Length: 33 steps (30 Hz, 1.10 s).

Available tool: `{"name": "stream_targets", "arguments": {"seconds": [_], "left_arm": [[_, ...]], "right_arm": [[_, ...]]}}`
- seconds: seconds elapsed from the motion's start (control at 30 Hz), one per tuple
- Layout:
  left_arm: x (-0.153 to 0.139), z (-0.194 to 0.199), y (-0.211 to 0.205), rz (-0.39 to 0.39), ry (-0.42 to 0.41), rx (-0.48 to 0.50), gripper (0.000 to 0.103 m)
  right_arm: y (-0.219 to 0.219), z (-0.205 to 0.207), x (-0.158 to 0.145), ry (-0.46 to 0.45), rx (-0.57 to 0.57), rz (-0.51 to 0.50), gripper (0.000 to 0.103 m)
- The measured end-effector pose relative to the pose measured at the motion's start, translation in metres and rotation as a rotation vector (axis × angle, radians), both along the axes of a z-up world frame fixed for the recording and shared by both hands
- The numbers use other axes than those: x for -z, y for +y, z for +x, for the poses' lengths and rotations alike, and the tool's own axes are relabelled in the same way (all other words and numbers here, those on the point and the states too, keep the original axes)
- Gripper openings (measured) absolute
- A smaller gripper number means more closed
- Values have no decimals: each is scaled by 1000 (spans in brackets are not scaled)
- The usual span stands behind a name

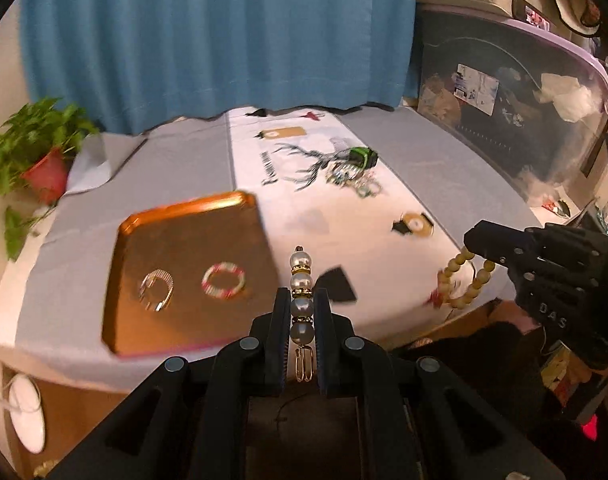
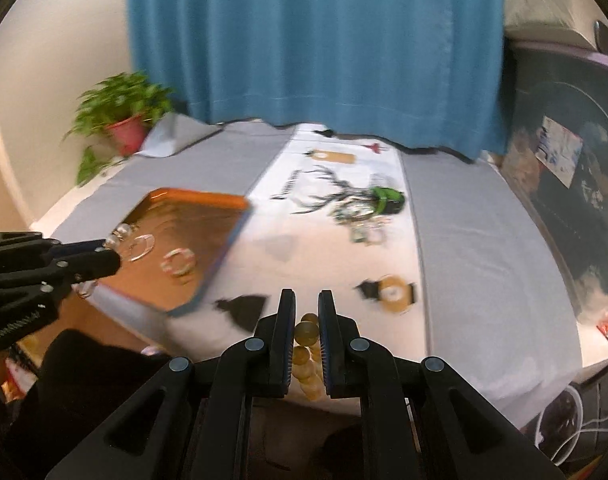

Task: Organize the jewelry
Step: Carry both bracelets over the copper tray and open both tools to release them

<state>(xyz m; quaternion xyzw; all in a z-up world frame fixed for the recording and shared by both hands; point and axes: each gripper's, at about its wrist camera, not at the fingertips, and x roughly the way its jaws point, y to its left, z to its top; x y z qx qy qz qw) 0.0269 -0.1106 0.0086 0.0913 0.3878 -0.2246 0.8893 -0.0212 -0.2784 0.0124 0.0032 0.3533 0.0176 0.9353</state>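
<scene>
My left gripper [image 1: 301, 294] is shut on a pearl bracelet [image 1: 301, 280] with gold spacers, held above the table's front edge, just right of the copper tray [image 1: 191, 240]. The tray holds a silver ring-like piece [image 1: 156, 290] and a red-and-white bangle [image 1: 223, 280]. My right gripper [image 2: 307, 296] is shut on a tan wooden bead bracelet [image 2: 306, 332]; it also shows in the left wrist view [image 1: 464, 280], hanging from the right gripper [image 1: 474, 242] over the table's front right edge. The left gripper [image 2: 111, 254] appears at the left of the right wrist view, over the tray [image 2: 199, 216].
A pile of more jewelry with a green item [image 1: 354, 168] lies mid-table on the white printed cloth [image 1: 304, 200]. A potted plant [image 1: 39, 152] stands at the far left. A blue curtain [image 1: 223, 40] hangs behind. A clear storage bin [image 1: 504, 112] stands at the right.
</scene>
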Motion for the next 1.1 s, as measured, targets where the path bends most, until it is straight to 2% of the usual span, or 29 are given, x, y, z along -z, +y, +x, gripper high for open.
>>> {"name": "stream_targets", "arguments": {"seconds": [0.17,0.47,0.73,1.1], "left_arm": [[3,-35,28,21,-26,-34,9],[8,-75,66,1,-39,-82,9],[6,-89,79,-19,-51,-87,9],[6,-88,83,-30,-48,-88,9]], "right_arm": [[37,-34,-2,0,-66,-11,12],[82,-75,2,26,-148,-27,12],[105,-91,2,38,-180,-38,12],[113,-87,3,46,-189,-46,12]]}}
